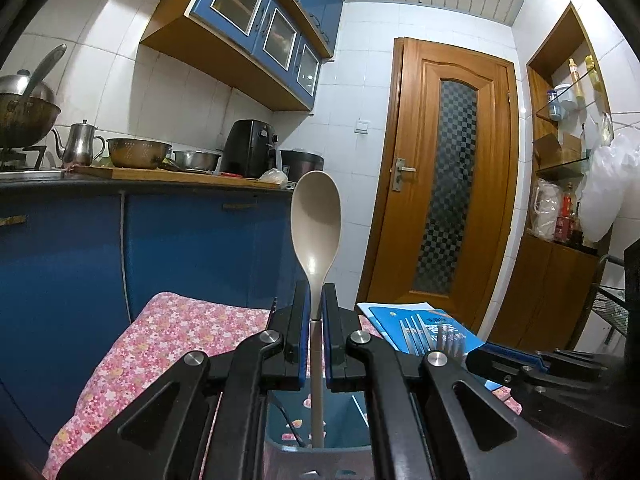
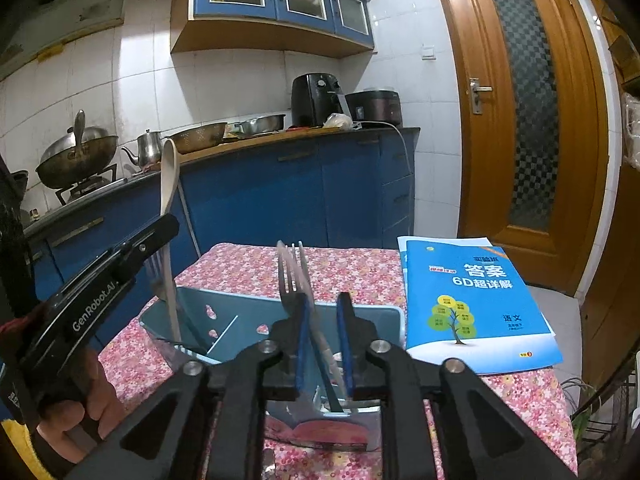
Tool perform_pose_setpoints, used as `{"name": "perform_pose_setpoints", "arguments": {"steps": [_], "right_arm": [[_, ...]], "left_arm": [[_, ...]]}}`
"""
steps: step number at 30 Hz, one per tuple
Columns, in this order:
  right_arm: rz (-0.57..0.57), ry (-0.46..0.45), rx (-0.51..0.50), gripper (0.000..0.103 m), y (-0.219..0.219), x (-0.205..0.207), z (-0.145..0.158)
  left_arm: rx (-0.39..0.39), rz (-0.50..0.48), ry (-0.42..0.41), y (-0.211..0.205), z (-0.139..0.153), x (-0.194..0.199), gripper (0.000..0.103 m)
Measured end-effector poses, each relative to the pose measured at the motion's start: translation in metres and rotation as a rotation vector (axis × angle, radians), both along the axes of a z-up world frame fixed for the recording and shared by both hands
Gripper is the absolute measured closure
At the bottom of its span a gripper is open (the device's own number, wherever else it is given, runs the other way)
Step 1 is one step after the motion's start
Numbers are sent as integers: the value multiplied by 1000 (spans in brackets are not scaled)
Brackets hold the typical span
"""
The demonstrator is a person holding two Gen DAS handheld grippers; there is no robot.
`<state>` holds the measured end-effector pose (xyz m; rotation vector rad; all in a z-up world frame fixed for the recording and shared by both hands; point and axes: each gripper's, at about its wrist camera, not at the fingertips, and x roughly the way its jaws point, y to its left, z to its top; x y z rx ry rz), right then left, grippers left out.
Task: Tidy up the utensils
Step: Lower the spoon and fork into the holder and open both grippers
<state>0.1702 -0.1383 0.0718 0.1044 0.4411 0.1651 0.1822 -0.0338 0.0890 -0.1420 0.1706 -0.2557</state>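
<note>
My left gripper (image 1: 316,300) is shut on the beige spoon (image 1: 316,220), held upright with its handle down inside the blue utensil holder (image 1: 348,420). In the right wrist view the spoon (image 2: 168,176) and the left gripper (image 2: 160,228) stand at the left end of the holder (image 2: 248,320). My right gripper (image 2: 322,308) has its jaws a little apart over the holder. Forks (image 2: 294,276) stand between the jaws, leaning on the left pad; I cannot tell whether they are gripped. The forks also show in the left wrist view (image 1: 444,338).
The holder sits on a table with a pink flowered cloth (image 2: 352,272). A blue booklet (image 2: 476,300) lies at the table's right. Blue kitchen cabinets (image 2: 300,192) with pots and appliances stand behind. A wooden door (image 2: 520,100) is at the right.
</note>
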Motion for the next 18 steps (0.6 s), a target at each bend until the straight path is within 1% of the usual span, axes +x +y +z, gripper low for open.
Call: {"name": "perform_pose_setpoints", "arguments": {"steps": [4, 5, 6, 8, 12, 14, 18], "right_arm": [[-5, -4, 14, 79, -1, -3, 1], [-6, -5, 18, 78, -2, -4, 2], [-7, -6, 21, 78, -2, -4, 2], [-5, -6, 28, 78, -2, -5, 3], [-3, -8, 32, 78, -2, -10, 3], [-1, -12, 37, 78, -2, -13, 4], [4, -19, 48, 78, -2, -20, 7]], "left_arm": [[-11, -4, 27, 5, 0, -1, 99], [-11, -6, 35, 6, -1, -1, 97], [-10, -7, 40, 7, -1, -1, 91], [-15, -26, 48, 8, -1, -3, 87], [-3, -29, 44, 5, 1, -11, 78], [1, -32, 44, 4, 3, -15, 76], [3, -28, 60, 6, 7, -23, 76]]}}
